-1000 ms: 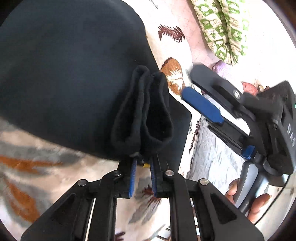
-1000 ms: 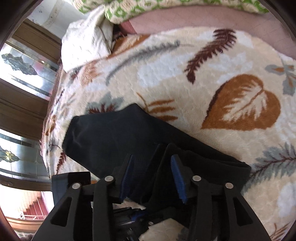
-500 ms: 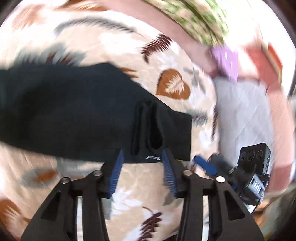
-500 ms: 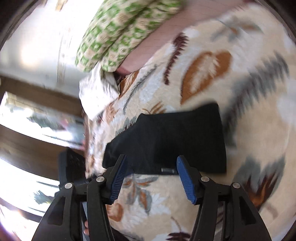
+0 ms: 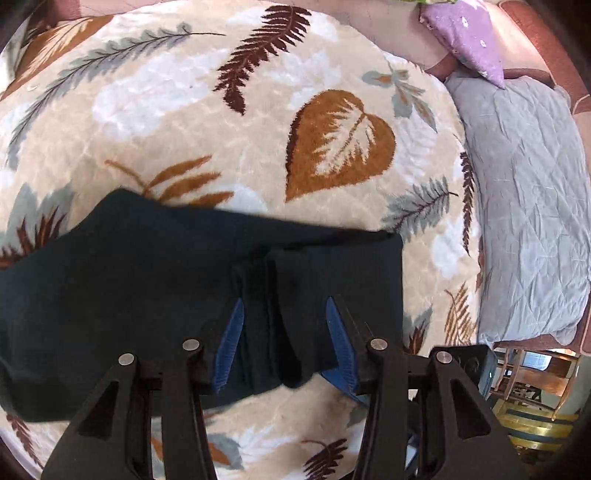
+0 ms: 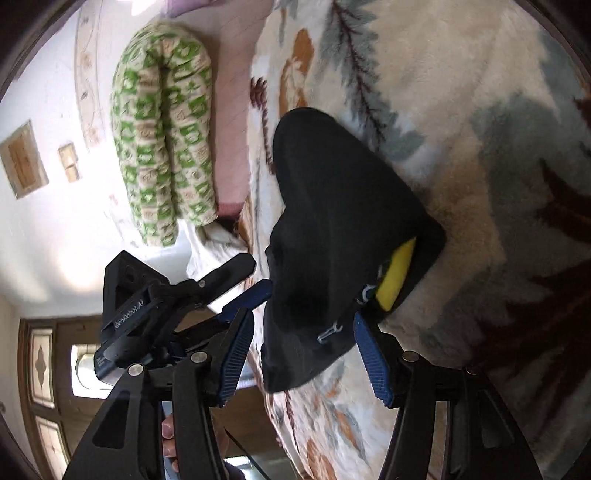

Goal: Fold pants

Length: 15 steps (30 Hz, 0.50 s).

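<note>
The black folded knit pants point(image 5: 147, 295) lie as a soft, flat, roughly rectangular slab on the plush cream blanket with brown and grey leaf and fern prints point(image 5: 221, 129) that covers the bed, near its front edge. In the left wrist view a raised pleat of doubled fabric stands up from the near hem between the blue ribbed pads of the left claw point(image 5: 284, 339), whose jaws have just been opening; they sit apart on either side of the pleat, and the pads do not appear to press it, though the dark cloth makes the contact hard to judge. The right claw point(image 6: 306, 358) also has its jaws spread, having just been opening, with the near corner of the pants between the pads but not pinched. From that side the garment shows a rounded far end, a small white printed mark near the hem and a bright yellow patch point(image 6: 397, 277) tucked between its layers. Beside the blanket lies a crinkled grey quilted sheet point(image 5: 524, 203), with a lilac pillow point(image 5: 469, 33) at its head. A rolled green-and-cream patterned quilt point(image 6: 162, 140) rests against the white wall.
</note>
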Tool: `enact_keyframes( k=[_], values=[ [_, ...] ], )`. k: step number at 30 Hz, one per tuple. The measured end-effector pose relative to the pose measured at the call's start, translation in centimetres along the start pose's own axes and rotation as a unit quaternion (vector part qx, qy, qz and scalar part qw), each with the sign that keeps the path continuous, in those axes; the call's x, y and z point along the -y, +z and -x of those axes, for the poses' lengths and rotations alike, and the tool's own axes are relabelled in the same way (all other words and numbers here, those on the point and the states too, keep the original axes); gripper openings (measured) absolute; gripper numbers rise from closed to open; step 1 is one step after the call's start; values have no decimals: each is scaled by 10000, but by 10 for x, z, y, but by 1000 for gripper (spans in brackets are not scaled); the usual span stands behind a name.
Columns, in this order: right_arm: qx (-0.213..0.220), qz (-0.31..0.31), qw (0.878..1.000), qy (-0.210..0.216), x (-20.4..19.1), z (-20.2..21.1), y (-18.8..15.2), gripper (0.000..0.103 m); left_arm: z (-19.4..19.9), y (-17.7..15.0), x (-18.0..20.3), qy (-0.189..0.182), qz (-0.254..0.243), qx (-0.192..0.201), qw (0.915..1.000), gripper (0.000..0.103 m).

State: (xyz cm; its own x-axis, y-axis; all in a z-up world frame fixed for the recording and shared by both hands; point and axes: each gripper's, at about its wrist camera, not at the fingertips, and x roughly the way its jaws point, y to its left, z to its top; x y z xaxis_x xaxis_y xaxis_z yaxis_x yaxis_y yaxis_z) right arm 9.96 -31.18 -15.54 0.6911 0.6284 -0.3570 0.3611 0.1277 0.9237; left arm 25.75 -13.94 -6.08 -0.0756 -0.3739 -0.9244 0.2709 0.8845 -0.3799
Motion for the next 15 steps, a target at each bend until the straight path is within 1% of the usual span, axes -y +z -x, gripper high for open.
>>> enact_keyframes(
  k=[2,3,5,8,10,11,12,13,14,15],
  values=[
    [164,-127,9998,5,4,2,-2,57,-5,8,1,47,-19,-29,10000,45],
    [292,-205,9993,-83,4,2,-3,57,-8,13,1,100,-25,-65,9999,45],
    [447,-355,9983,-114,6,3,-4,57,-18,24,1,158,-15,-139,9998,45],
    [646,-565,9963,-77,8,2,-6,57,-22,30,-1,0,42,-245,9997,45],
    [728,-541,9959,-74,9,1,-6,55,-22,30,-2,-127,47,-226,9997,47],
    [767,-528,9956,-40,10,0,-6,49,-21,30,-2,-169,62,-197,9996,47],
    [774,-523,9956,-45,12,1,-6,37,-20,30,-4,-238,72,-172,9995,47],
    [776,-535,9955,-59,15,1,-7,29,-19,30,-6,-293,103,-154,9994,47],
    [795,-575,9951,-76,21,0,-7,16,-17,28,-8,-394,152,-117,9990,46],
    [821,-611,9947,-73,26,0,-8,10,-14,27,-10,-472,160,-56,9987,45]
  ],
)
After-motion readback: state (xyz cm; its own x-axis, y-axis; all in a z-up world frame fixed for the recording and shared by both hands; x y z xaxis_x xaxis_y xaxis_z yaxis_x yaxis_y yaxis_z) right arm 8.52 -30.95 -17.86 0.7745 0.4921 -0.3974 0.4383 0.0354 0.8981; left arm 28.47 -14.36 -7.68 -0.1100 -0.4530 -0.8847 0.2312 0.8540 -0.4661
